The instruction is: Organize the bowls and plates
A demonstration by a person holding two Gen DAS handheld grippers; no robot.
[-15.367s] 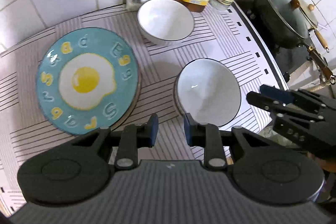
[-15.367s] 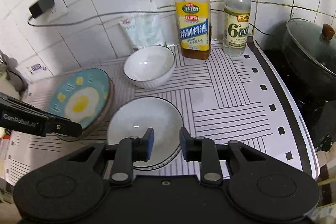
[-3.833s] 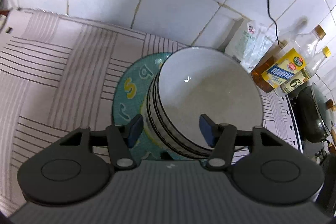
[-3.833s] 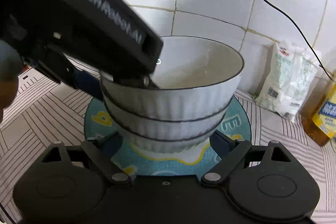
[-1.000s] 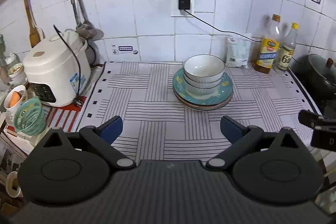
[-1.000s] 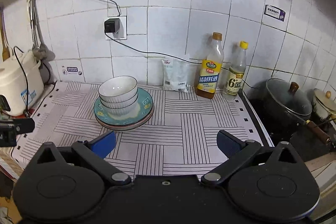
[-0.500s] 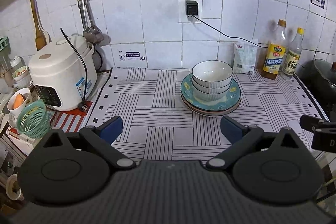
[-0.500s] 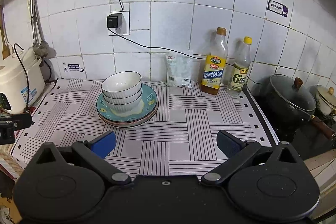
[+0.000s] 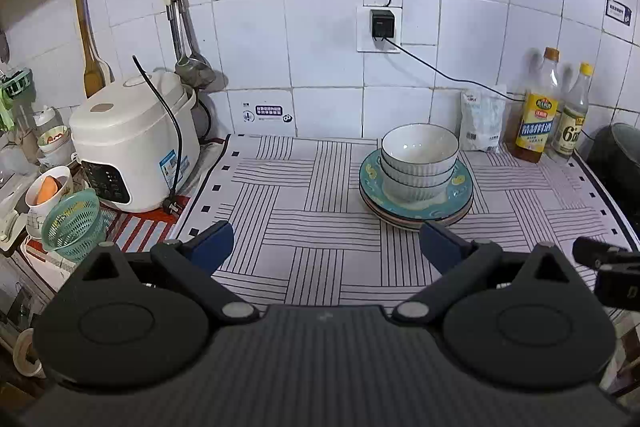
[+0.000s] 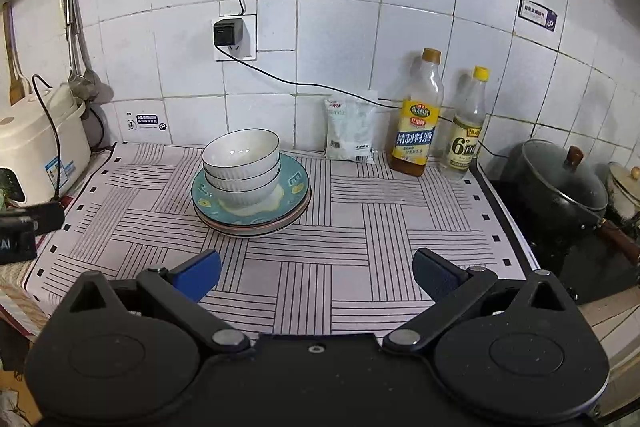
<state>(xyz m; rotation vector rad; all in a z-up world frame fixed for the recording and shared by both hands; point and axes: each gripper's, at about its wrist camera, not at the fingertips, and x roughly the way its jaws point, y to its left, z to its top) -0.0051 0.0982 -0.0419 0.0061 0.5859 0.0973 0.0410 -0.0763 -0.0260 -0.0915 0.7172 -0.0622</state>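
Bowls (image 10: 240,163) nested on stacked plates (image 10: 294,189), centre-left of right view. Left gripper (image 9: 326,247) and right gripper (image 10: 316,273) both spread wide, empty. Risk: a knock could topple the tall stack.

white tiled wall (image 9: 320,75); striped counter mat (image 9: 320,227)

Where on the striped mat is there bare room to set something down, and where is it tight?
The striped mat is bare in front of the stacked white bowls on the teal plate, and left of them toward the white rice cooker. It is crowded at the back right: white packet, amber bottle, clear bottle, then the black pot.
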